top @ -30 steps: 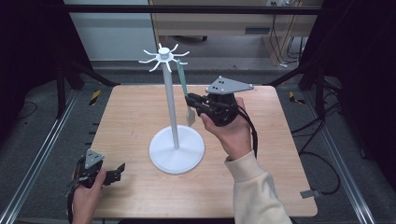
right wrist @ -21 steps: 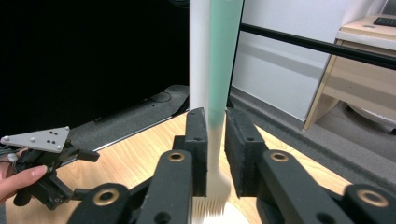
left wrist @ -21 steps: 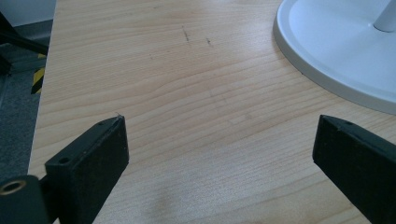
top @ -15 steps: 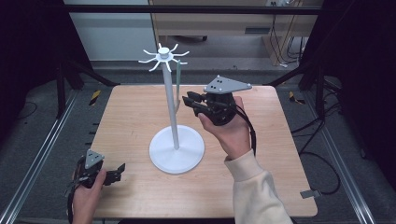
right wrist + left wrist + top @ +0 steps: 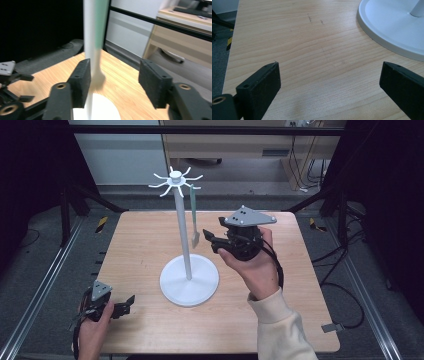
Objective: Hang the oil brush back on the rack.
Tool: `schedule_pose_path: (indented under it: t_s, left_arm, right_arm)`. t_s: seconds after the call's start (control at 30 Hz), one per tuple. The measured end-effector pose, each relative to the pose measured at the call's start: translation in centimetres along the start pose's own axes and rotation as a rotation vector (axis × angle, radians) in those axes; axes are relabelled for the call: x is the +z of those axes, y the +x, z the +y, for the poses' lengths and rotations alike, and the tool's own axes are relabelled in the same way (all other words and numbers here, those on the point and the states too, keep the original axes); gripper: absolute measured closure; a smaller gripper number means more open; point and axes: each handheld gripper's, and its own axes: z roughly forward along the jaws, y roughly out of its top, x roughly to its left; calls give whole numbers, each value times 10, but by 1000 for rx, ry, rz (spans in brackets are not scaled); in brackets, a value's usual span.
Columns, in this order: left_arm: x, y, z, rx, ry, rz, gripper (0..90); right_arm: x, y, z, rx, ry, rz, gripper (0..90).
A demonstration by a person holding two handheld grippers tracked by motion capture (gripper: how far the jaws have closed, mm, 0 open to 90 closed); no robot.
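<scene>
The green utensil [image 5: 193, 215] hangs from a hook at the top of the white stand [image 5: 187, 250], its flat end beside the pole. My right gripper [image 5: 212, 239] has just been opening and has let it go. My left gripper [image 5: 125, 304] rests open on the table [image 5: 145, 235], near the stand's base

Black tongs [image 5: 212, 240], grey three-cornered plate [image 5: 249, 217], cream sleeve [image 5: 280, 330]
</scene>
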Motion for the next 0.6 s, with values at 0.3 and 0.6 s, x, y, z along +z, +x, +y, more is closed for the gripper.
schedule_pose_path:
  t_s: [0.3, 0.6]
  left_arm:
    - [2, 0, 0, 2, -6, 4, 30]
    - [-2, 0, 3, 10, -38, 12, 29]
  right_arm:
    - [-11, -6, -14, 46, 12, -67, 277]
    - [-11, -12, -20, 56, 67, -116, 144]
